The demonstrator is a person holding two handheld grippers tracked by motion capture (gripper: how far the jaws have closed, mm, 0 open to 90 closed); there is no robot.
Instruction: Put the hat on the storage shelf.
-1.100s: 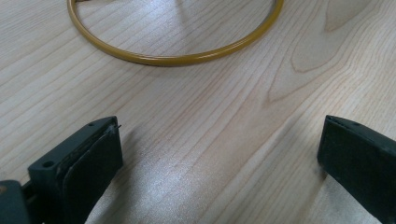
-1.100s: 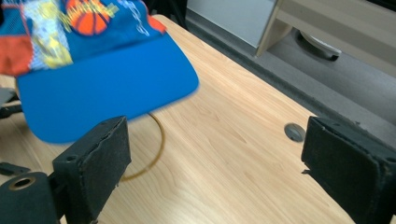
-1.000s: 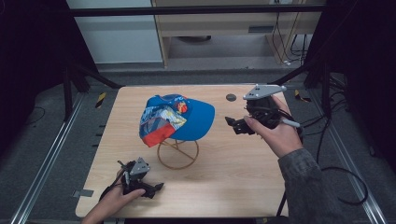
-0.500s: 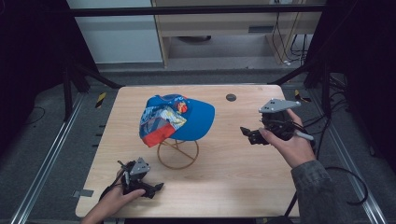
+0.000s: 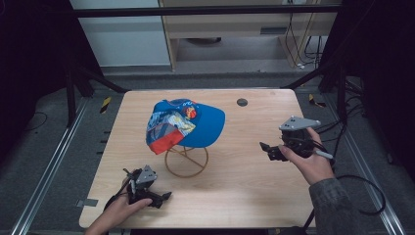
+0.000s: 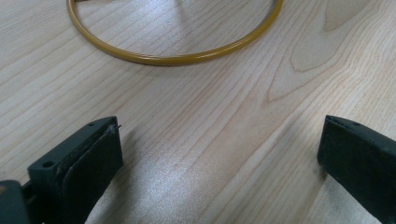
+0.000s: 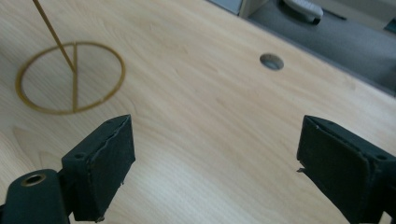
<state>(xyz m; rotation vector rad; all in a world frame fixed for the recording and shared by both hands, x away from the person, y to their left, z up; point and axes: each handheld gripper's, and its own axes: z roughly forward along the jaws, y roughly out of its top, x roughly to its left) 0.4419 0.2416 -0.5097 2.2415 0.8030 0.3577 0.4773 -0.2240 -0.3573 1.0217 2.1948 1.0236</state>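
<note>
Cap (image 5: 188, 125) sits on its wire stand (image 5: 186, 161) mid-table, so the hanging looks done to me, and my left gripper (image 5: 157, 198) near and right gripper (image 5: 266, 149) right hold nothing, jaws apart.

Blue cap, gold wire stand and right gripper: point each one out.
Blue cap (image 5: 208, 128): high view, on the blue brim.
Gold wire stand (image 5: 186, 172): high view, on the base ring's near edge.
Right gripper (image 5: 266, 150): high view, midway between its fingertips.
</note>
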